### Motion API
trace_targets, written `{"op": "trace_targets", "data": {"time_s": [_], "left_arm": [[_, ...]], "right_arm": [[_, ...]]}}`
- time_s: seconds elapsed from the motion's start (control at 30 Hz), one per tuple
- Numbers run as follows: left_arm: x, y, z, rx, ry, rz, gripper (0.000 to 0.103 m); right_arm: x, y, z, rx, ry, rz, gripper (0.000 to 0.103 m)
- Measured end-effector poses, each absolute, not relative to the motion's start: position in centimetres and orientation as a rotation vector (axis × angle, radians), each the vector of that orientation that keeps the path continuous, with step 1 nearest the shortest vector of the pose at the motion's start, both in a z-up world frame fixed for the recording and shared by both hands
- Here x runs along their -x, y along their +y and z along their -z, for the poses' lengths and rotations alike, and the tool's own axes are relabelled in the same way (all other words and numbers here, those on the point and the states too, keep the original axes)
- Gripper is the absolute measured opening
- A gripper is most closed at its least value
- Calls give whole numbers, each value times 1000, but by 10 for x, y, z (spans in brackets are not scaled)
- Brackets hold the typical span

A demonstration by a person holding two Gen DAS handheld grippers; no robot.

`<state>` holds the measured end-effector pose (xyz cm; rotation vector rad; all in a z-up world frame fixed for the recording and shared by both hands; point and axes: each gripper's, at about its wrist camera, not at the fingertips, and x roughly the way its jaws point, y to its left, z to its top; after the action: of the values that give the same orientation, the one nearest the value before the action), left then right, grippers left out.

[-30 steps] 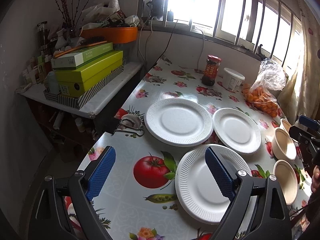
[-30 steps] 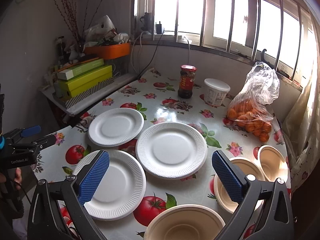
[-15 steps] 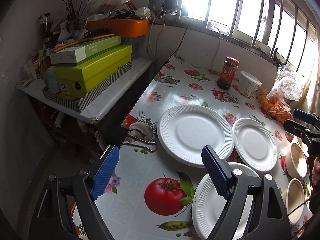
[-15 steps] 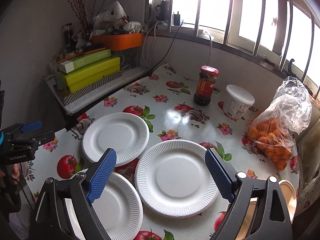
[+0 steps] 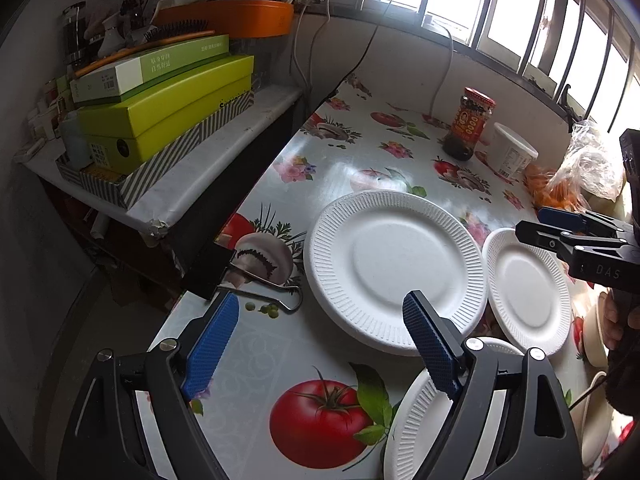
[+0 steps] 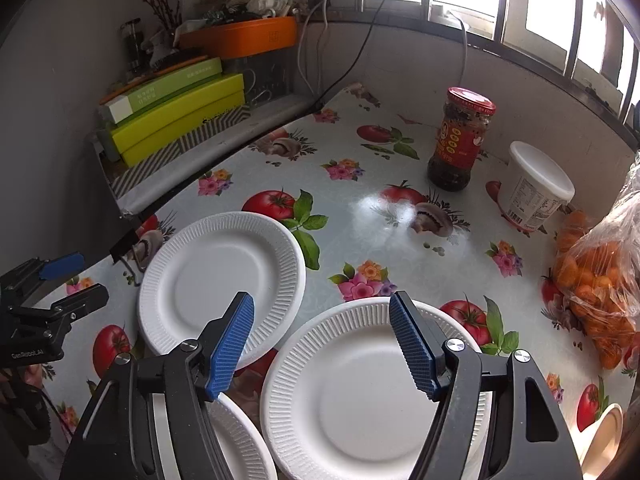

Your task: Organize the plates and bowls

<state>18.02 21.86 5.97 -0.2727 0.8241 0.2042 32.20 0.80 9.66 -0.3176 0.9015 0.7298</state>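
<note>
Three white paper plates lie on the fruit-print tablecloth. The big far-left plate is just ahead of my left gripper, whose jaws are wide and closing slightly with only tablecloth between them. My right gripper hovers over the middle plate; its jaws are closing, with the plate's far rim showing between the fingers and no pad touching it. The near plate sits partly under both grippers. A cream bowl peeks in at the lower right.
A red-lidded sauce jar, a white tub and a bag of oranges stand at the far right. A side shelf with yellow-green boxes and an orange tray adjoins the table's left edge. A metal clip grips that edge.
Both grippers have moved forward and down toward the far-left plates. The right jaws have narrowed clearly, the left only a little. The bowls have slid almost out of view.
</note>
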Motion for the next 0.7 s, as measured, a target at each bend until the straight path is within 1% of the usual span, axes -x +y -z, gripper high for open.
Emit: {"op": "trace_targets", "data": {"time_s": [0.07,0.2,0.33,0.37,0.43,0.47,0.53,0.7], "left_arm": [[-186,221,-55,297,838,-183,76],[-196,223,-47,314,859,-186,74],[-204,225,-42,329,866,-186,73],[-207,226,-40,342,871,-182,65],[-212,228,-35,366,891,-172,57],[-213,229,-32,376,902,-175,55],[-215,229,-29,378,907,-177,55],[-216,230,-26,387,910,-175,55]], "right_arm": [[-329,13,-88,322,923,-745,66],[-342,23,-76,324,957,-762,63],[-350,29,-66,320,982,-778,57],[-352,30,-64,319,991,-777,57],[-357,33,-60,316,1004,-778,53],[-359,34,-58,311,1011,-779,52],[-362,34,-56,297,1022,-785,47],[-367,36,-53,284,1036,-809,42]]}}
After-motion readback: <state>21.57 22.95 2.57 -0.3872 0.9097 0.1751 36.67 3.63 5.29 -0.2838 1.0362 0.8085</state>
